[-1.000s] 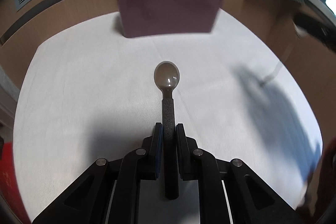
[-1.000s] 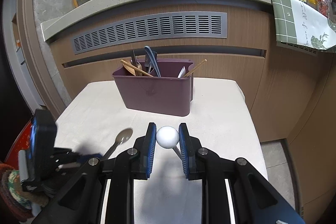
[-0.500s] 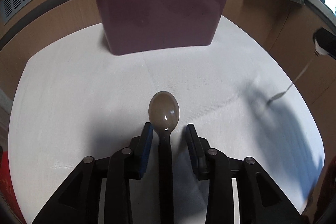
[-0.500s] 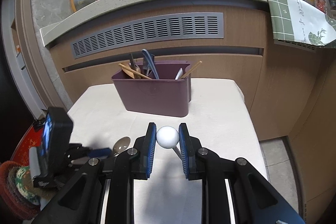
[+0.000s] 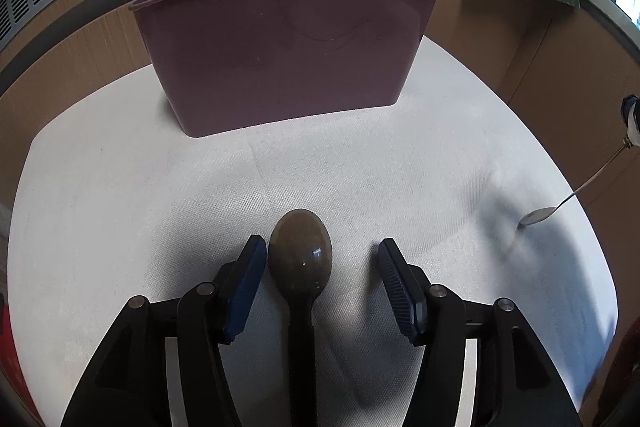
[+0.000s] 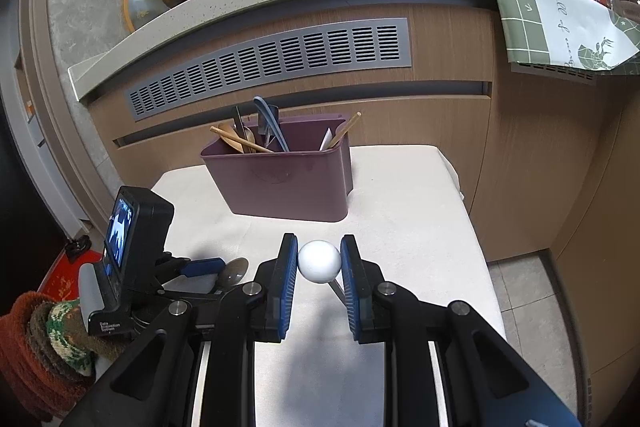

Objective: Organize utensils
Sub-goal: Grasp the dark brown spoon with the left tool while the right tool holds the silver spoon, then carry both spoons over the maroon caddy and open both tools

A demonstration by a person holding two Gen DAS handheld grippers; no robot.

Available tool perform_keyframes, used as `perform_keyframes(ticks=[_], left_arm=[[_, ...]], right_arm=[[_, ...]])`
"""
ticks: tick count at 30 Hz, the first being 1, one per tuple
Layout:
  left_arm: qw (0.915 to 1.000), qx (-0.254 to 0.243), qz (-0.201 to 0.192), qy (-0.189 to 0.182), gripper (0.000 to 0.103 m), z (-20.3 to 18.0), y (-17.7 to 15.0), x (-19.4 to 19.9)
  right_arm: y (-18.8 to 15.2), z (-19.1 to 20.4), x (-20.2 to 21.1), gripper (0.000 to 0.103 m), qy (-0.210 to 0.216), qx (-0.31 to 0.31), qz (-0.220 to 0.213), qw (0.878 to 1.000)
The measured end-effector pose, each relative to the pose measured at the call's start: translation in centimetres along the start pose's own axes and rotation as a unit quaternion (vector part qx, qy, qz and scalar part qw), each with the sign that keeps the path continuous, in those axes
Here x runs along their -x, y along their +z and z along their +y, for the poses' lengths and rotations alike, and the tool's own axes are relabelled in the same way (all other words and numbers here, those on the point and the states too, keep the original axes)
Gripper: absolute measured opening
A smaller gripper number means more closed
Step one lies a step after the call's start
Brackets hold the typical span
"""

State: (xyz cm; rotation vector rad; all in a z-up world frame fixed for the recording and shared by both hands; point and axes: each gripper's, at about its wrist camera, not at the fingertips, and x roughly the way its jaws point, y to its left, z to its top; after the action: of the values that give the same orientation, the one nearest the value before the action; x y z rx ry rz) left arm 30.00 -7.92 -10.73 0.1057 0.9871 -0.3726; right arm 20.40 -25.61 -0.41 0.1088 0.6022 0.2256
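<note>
Left hand-held gripper [image 5: 322, 279]: fingers spread wide, the brown spoon [image 5: 300, 261] lying between them on the tabletop [image 5: 120, 187], gripped by neither. The purple caddy [image 5: 280, 55] stands beyond, holding utensils. Right hand-held gripper [image 6: 319, 267]: pinches the white ball end [image 6: 319, 261] of a metal spoon [image 5: 568, 197].

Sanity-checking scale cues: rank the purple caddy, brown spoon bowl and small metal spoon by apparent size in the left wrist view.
1. purple caddy, clearly largest.
2. brown spoon bowl, but it lies nearest the camera, so enlarged.
3. small metal spoon, at the fisheye edge, so its true size is unsure.
</note>
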Motion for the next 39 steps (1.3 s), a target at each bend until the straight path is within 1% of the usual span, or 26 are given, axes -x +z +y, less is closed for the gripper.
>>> perform_keyframes(ticks=[2, 4, 5, 7, 9, 11, 14, 16, 20, 24, 27, 32, 33, 34, 35, 36, 38, 39], left_arm=[[1.0, 0.0, -0.002, 0.007, 0.054, 0.0, -0.1, 0.2], [0.9996, -0.002, -0.01, 0.025, 0.034, 0.1, -0.3, 0.6], [0.9997, -0.002, -0.012, 0.022, 0.033, 0.3, -0.4, 0.8], [0.9999, 0.011, -0.012, 0.002, 0.033, 0.9, -0.9, 1.4], [0.9994, 0.024, -0.024, -0.006, 0.033, 1.4, -1.5, 2.4], [0.9977, 0.04, -0.052, -0.016, 0.033, 1.8, -2.2, 4.3], [0.9912, 0.075, -0.103, -0.036, 0.033, 2.6, -2.8, 7.6], [0.9878, 0.08, -0.128, -0.038, 0.033, 2.7, -3.0, 9.3], [0.9852, 0.075, -0.149, -0.039, 0.033, 2.8, -3.3, 11.2], [0.9817, 0.076, -0.171, -0.036, 0.033, 2.9, -3.5, 12.7], [0.9784, 0.083, -0.184, -0.043, 0.033, 3.1, -3.6, 13.7], [0.9707, 0.098, -0.215, -0.044, 0.033, 3.7, -2.7, 14.9], [0.9683, 0.098, -0.226, -0.043, 0.033, 3.9, -2.0, 15.5], [0.964, 0.099, -0.242, -0.044, 0.033, 4.2, -1.1, 16.4], [0.9592, 0.099, -0.261, -0.047, 0.033, 4.4, -0.2, 17.4], [0.9519, 0.096, -0.287, -0.048, 0.033, 4.6, 0.9, 18.6], [0.9287, 0.096, -0.356, -0.041, 0.033, 5.0, 2.8, 21.2], [0.9082, 0.102, -0.404, -0.037, 0.033, 5.4, 4.1, 22.6]], right_arm=[[0.0, -0.1, 0.1, 0.02, 0.0, -0.003, -0.001, 1.0], [0.1, -0.2, 0.3, 0.02, -0.001, -0.003, -0.004, 1.0], [0.1, -0.2, 0.4, 0.02, -0.003, -0.003, -0.006, 1.0], [0.2, -0.3, 0.5, 0.02, -0.005, -0.002, -0.008, 1.0], [0.3, -0.3, 0.6, 0.02, -0.004, -0.001, -0.01, 1.0], [0.6, -0.2, 0.8, 0.02, 0.001, 0.002, -0.012, 1.0], [0.9, -0.3, 1.0, 0.02, 0.02, -0.006, -0.011, 1.0], [1.2, -0.5, 1.1, 0.02, 0.035, -0.016, -0.009, 0.999], [1.9, -0.5, 1.2, 0.02, 0.055, -0.027, -0.006, 0.998], [2.1, -0.1, 1.4, 0.02, 0.058, -0.024, -0.005, 0.998], [2.4, 0.2, 1.4, 0.02, 0.059, -0.019, -0.003, 0.998], [2.6, 0.6, 1.0, 0.02, 0.056, -0.014, 0.002, 0.998], [2.7, 0.7, 0.9, 0.02, 0.057, -0.015, 0.003, 0.998], [3.0, 0.8, 0.8, 0.02, 0.058, -0.016, 0.003, 0.998], [3.6, 1.0, 1.0, 0.02, 0.055, -0.013, -0.004, 0.998], [4.2, 1.1, 1.3, 0.02, 0.051, -0.009, -0.012, 0.999], [6.6, 1.7, 2.5, 0.02, 0.043, 0.003, -0.05, 0.998], [7.9, 2.0, 3.2, 0.02, 0.045, 0.008, -0.069, 0.997]])
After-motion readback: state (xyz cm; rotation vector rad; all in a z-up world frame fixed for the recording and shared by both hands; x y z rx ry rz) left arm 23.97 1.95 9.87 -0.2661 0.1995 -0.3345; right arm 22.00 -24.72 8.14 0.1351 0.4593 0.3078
